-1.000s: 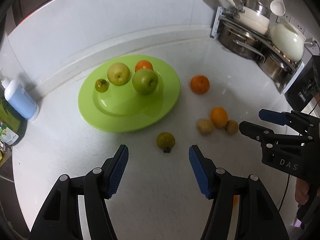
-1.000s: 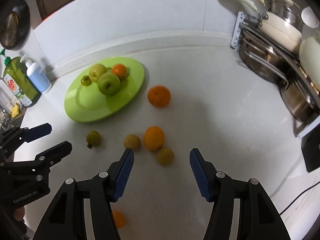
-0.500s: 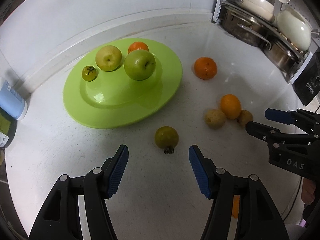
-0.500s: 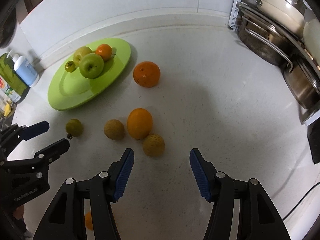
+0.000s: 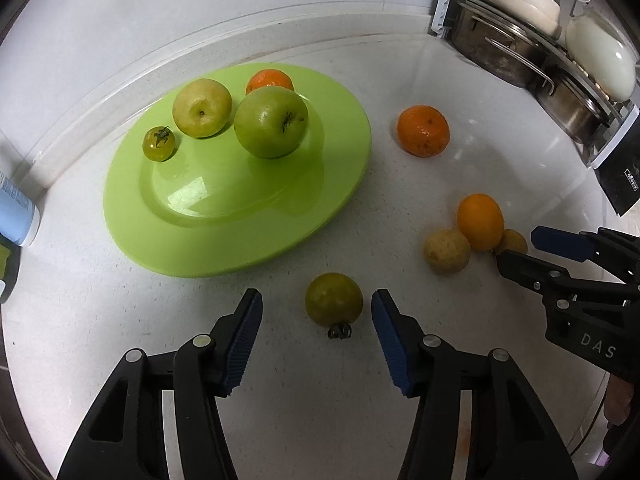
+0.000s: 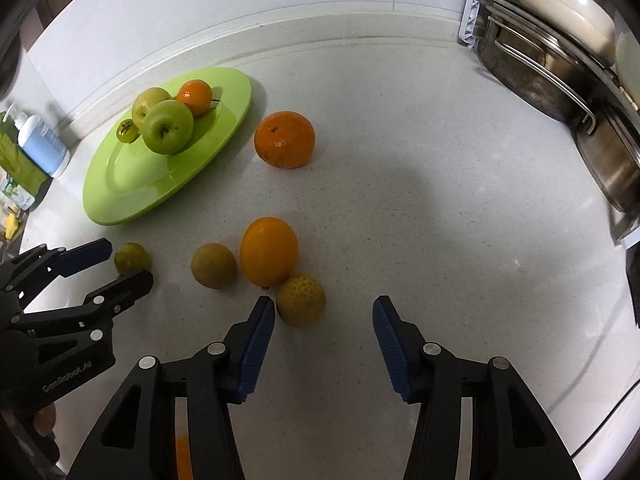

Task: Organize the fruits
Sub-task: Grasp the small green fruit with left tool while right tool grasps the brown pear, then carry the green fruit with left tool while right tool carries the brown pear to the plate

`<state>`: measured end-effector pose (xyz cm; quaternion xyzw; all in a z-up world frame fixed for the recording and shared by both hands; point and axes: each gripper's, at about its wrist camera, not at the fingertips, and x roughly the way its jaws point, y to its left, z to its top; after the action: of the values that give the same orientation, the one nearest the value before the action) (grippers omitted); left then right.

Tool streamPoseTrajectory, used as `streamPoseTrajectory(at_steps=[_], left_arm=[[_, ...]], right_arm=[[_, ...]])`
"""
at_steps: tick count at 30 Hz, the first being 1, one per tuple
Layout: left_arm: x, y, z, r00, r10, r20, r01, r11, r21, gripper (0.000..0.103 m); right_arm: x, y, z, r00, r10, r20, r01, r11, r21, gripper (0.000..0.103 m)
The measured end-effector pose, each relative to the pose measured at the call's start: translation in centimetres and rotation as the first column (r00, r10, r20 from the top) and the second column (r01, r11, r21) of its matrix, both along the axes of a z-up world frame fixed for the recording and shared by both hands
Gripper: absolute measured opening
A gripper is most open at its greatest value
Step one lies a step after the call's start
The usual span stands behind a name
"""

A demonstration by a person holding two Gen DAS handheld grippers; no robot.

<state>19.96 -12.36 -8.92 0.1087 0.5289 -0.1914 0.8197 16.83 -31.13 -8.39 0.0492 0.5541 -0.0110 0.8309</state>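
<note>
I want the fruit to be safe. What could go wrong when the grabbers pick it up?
The green tomato sits between the left hand-held gripper pads, which have just been closing without touching it; being round, it might roll or bruise. The right hand-held gripper could bump the speckled yellow fruit into the orange touching it.

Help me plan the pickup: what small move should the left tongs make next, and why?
Probably ease the left tongs a little lower and finish closing. They have just been narrowing, the green tomato lies on the counter between the blue pads, and neither pad touches it yet.
</note>
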Motion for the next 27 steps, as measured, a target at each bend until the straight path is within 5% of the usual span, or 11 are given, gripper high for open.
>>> streamPoseTrajectory(at_steps=[11, 13, 27], left_arm=[[0.5, -0.5, -0.6, 1.000, -0.003, -0.017, 0.003, 1.000, -0.008, 0.029], [0.5, -0.5, -0.6, 1.000, -0.003, -0.015, 0.003, 1.000, -0.009, 0.029], [-0.9, -0.1, 1.3, 1.000, -0.016, 0.008, 0.017, 0.999, -0.042, 0.029]], right_arm=[[0.2, -0.1, -0.5, 1.000, -0.001, -0.012, 0.002, 1.000, 0.011, 0.034], [0.2, -0.1, -0.6, 1.000, -0.002, -0.013, 0.002, 1.000, 0.011, 0.028], [-0.8, 0.2, 0.9, 1.000, 0.014, 0.010, -0.014, 1.000, 0.016, 0.027]])
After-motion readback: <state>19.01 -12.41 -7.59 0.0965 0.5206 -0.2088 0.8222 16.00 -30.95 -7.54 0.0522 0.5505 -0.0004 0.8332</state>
